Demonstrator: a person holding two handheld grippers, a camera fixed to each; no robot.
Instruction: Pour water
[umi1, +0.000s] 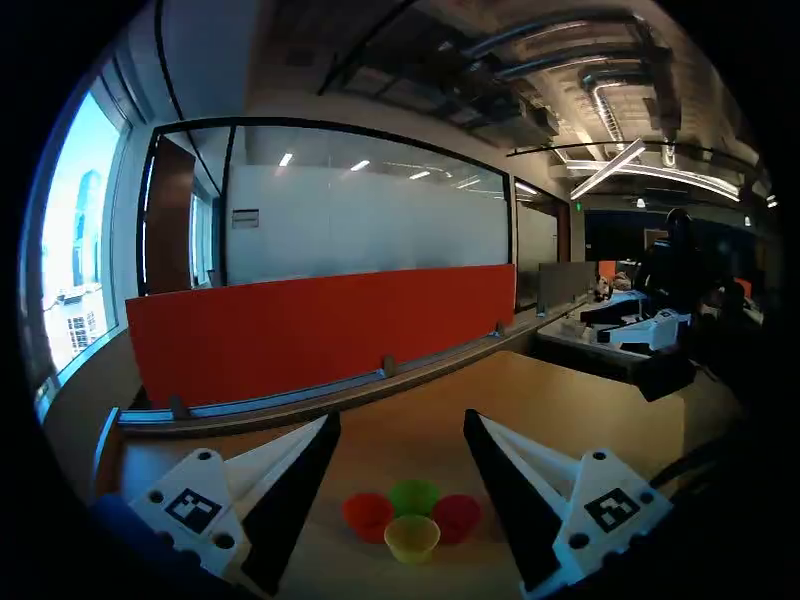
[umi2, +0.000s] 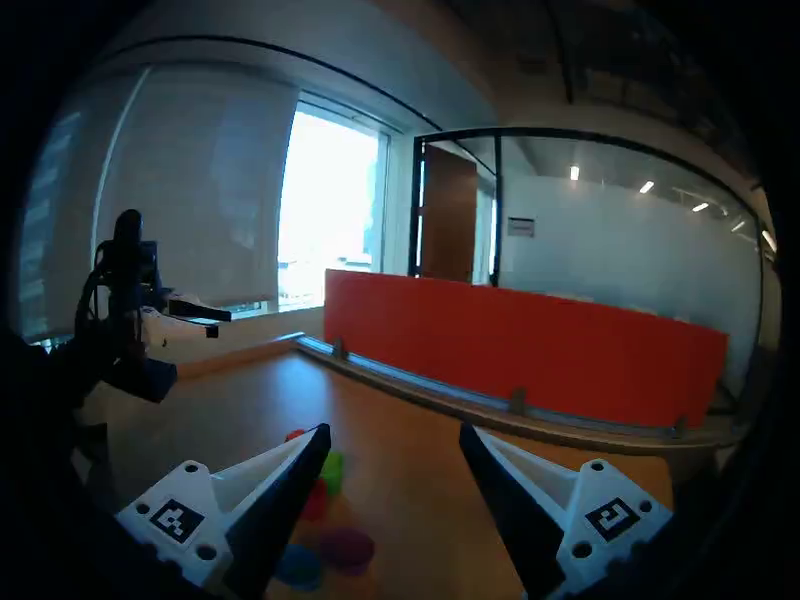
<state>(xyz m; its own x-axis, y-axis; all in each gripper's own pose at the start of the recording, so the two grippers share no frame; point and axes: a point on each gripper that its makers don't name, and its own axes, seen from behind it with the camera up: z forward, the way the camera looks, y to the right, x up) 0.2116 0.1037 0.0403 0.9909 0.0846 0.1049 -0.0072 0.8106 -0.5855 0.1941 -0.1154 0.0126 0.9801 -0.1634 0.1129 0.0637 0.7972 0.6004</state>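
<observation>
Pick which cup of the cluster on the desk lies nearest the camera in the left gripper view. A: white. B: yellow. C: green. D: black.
B: the yellow cup sits lowest and frontmost in the cluster, with the green cup right behind it.

The left tool (umi1: 400, 417) and right tool (umi2: 393, 428) each have white wedge-shaped fingers (umi1: 235, 475) with black inner faces, square black-and-white markers (umi1: 193, 508) and small dark screw holes.
</observation>
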